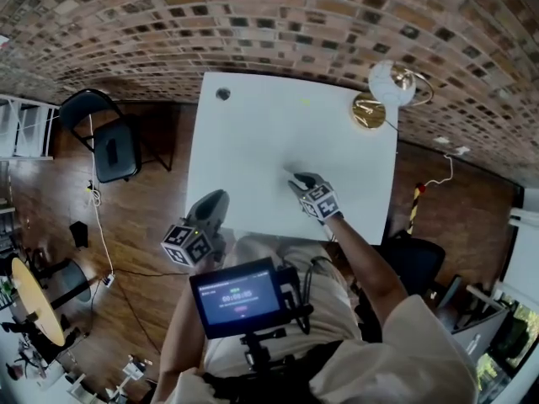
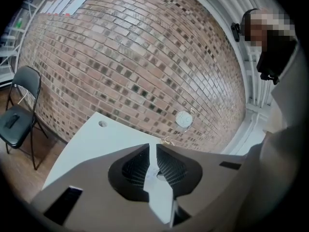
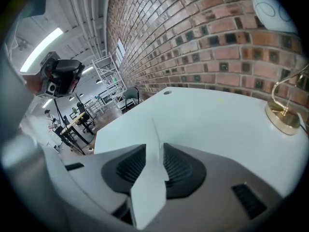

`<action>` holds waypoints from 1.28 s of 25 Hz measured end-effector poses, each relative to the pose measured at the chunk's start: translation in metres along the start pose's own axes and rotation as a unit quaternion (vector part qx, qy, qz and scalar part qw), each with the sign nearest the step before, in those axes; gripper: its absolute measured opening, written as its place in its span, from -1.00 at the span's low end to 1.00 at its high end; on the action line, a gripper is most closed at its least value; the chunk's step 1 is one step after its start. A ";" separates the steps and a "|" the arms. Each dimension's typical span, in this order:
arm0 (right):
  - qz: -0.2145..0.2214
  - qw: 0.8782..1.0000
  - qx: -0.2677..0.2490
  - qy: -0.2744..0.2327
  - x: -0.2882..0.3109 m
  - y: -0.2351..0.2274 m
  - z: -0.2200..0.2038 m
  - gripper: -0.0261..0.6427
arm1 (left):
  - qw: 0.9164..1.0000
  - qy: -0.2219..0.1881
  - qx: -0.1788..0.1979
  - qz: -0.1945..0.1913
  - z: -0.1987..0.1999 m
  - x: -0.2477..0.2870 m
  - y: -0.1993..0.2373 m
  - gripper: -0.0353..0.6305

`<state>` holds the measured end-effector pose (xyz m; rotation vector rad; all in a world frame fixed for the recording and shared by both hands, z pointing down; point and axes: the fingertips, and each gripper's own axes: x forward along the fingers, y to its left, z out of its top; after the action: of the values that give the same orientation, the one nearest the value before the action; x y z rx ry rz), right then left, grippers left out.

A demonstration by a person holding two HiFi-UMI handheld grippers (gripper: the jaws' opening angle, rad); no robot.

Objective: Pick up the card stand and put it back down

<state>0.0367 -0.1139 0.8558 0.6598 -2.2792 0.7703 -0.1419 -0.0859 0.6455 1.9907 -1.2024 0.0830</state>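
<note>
Two grippers, both empty: left gripper at the white table's 7 o'clock edge, right gripper near centre, jaws narrowly parted. The card stand stands at 1 o'clock; only the head view shows both grippers well apart from it.

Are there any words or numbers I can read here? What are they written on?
Nothing here reads clearly.
Small dark screen with pale writing: too blurred to read.
Round white card on the gold wire card stand: faint marks only, not readable.
Cubes with black-and-white square markers: patterns, no words.
Pale wall sheets: too small to read.
</note>
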 end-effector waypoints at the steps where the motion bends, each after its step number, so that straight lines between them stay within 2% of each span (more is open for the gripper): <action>1: 0.002 1.000 0.003 0.002 0.003 -0.002 -0.001 -0.56 | 1.000 -0.003 0.000 0.001 -0.001 0.000 0.000 -0.76; 7: 0.010 1.000 0.008 -0.001 0.011 -0.003 0.001 -0.57 | 1.000 0.004 0.000 0.018 0.000 -0.008 -0.002 -0.76; 13: 0.021 1.000 -0.003 0.008 0.017 -0.003 0.002 -0.57 | 0.999 -0.013 -0.010 0.040 0.001 -0.015 0.007 -0.76; 17: 0.023 1.000 -0.002 0.014 0.018 -0.001 -0.003 -0.61 | 0.999 -0.004 -0.027 0.026 -0.014 -0.012 0.004 -0.76; 22: 0.003 1.000 -0.007 0.000 0.019 -0.004 0.006 -0.83 | 1.000 0.018 0.000 0.004 -0.014 -0.002 0.001 -0.76; 32: -0.003 0.997 -0.019 -0.080 -0.037 0.014 0.054 -0.84 | 0.999 0.015 0.032 -0.024 0.009 -0.004 0.002 -0.76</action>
<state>0.0308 -0.1308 0.7915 0.7341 -2.4284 0.6898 -0.1481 -0.0895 0.6390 2.0663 -1.1450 0.1273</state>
